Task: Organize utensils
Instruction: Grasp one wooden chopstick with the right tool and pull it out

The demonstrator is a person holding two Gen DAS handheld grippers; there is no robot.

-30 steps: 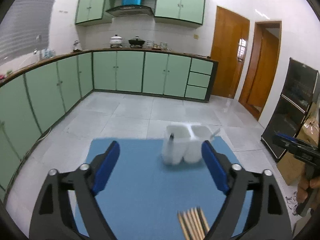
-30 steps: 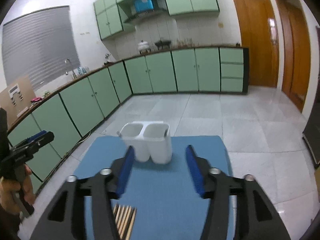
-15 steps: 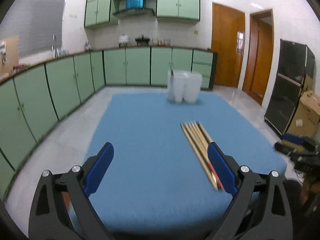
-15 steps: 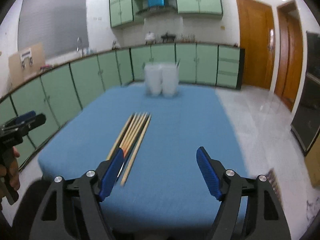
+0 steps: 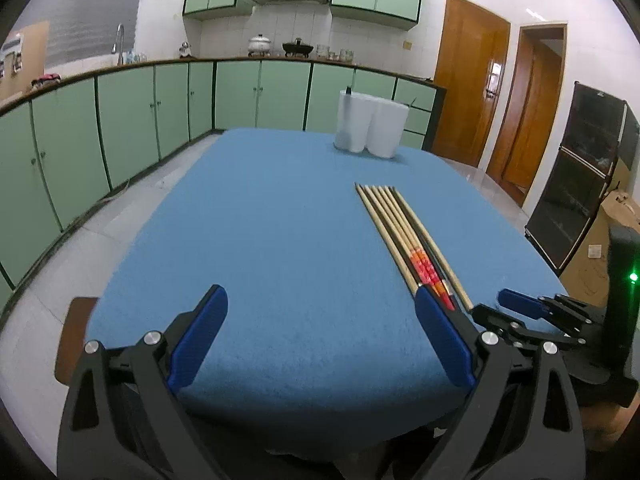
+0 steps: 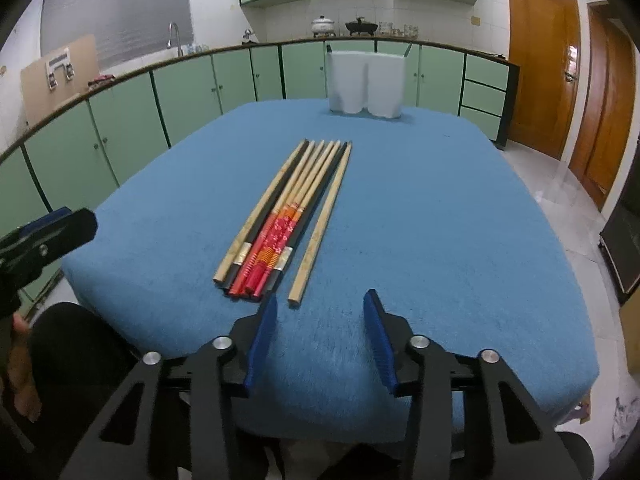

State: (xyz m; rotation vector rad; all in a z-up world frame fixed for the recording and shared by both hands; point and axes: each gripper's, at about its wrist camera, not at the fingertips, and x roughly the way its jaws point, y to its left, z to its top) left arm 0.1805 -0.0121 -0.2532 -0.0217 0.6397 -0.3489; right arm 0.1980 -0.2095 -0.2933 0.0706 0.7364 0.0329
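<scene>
Several chopsticks [image 6: 288, 212] lie side by side on the blue cloth, some plain wood, some black, some with red handles; the left wrist view has the same chopsticks [image 5: 404, 232] to the right. A white two-part holder [image 6: 366, 82] stands upright at the far end, also seen as the holder [image 5: 370, 126]. My right gripper [image 6: 322, 340] sits at the near edge just behind the chopstick ends, its jaws closing with nothing between them. My left gripper [image 5: 320, 334] is wide open over bare cloth left of the chopsticks.
The blue-covered table [image 6: 440, 220] fills the middle, its edges dropping to a tiled floor. Green cabinets [image 5: 120, 120] run along the left and back. Wooden doors [image 5: 472, 76] and a black cabinet [image 5: 580, 184] stand at the right. A hand [image 6: 20, 364] shows at lower left.
Both grippers have dropped and pulled back to the near edge of the table. The holder now looks far away and the chopsticks lie just ahead. The right jaws stand narrower than half a second ago.
</scene>
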